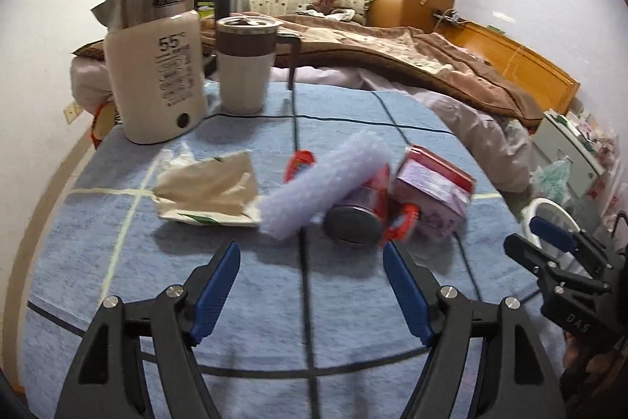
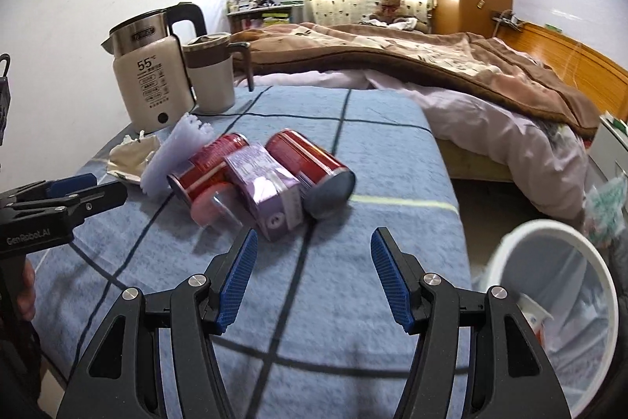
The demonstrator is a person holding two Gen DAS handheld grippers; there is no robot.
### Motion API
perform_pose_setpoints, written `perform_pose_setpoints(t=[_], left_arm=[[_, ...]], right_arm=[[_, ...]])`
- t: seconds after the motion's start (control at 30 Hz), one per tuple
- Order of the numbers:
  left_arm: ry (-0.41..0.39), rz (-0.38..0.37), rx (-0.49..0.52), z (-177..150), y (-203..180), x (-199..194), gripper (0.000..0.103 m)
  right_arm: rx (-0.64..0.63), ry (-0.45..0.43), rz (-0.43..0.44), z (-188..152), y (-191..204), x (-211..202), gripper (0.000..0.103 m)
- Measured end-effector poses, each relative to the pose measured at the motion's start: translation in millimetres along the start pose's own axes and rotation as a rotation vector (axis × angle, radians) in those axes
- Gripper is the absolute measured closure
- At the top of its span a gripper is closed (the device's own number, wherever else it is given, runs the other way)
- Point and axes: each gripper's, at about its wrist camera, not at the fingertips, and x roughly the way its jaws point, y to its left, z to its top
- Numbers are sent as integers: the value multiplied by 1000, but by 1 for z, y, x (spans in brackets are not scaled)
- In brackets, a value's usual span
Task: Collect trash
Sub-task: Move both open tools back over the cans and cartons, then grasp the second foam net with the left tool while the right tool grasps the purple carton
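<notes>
Trash lies in a heap on the blue checked tablecloth (image 1: pixel 196 281). It holds a crumpled beige wrapper (image 1: pixel 208 191), a roll of bubble wrap (image 1: pixel 322 183), a red can (image 1: pixel 361 211) on its side and a purple carton (image 1: pixel 431 199). The right wrist view shows two red cans (image 2: pixel 208 163) (image 2: pixel 314 163) flanking the purple carton (image 2: pixel 263 187), with a pink plastic piece (image 2: pixel 212 207) in front. My left gripper (image 1: pixel 311 250) is open just short of the bubble wrap and can, with nothing between its pads. My right gripper (image 2: pixel 314 238) is open and empty, just short of the carton.
A cream kettle (image 1: pixel 157 73) and a lidded mug (image 1: pixel 245 65) stand at the table's far left. A white bin (image 2: pixel 549 281) with a liner sits on the floor off the table's right edge. A bed (image 2: pixel 431 77) with a brown blanket lies beyond the table.
</notes>
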Motion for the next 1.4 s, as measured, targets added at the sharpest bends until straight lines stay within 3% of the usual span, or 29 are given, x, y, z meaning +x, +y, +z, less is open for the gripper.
perform_pose_setpoints(t=[0.3, 0.4, 0.5, 0.67, 0.97, 1.03, 1.13, 1.23, 1.4], left_arm=[[-7, -15, 82, 19, 8, 23, 26], [21, -55, 105, 23, 7, 35, 26], [29, -49, 128, 25, 6, 41, 26], [34, -66, 111, 30, 11, 49, 26], [29, -103, 176, 34, 4, 54, 26], [42, -112, 150, 36, 6, 56, 27], [53, -118, 139, 37, 9, 58, 33], [92, -86, 163, 34, 8, 64, 51], [101, -104, 167, 31, 5, 69, 58]], right_arm=[[-71, 2, 31, 22, 13, 28, 42], [-71, 16, 54, 27, 14, 37, 42], [-80, 31, 63, 29, 15, 45, 42], [-88, 54, 85, 33, 18, 58, 42], [-94, 98, 112, 37, 23, 72, 42], [-78, 107, 114, 36, 22, 74, 54], [-57, 122, 128, 34, 19, 74, 61], [-52, 125, 127, 31, 19, 72, 64], [-13, 118, 133, 27, 14, 69, 64]])
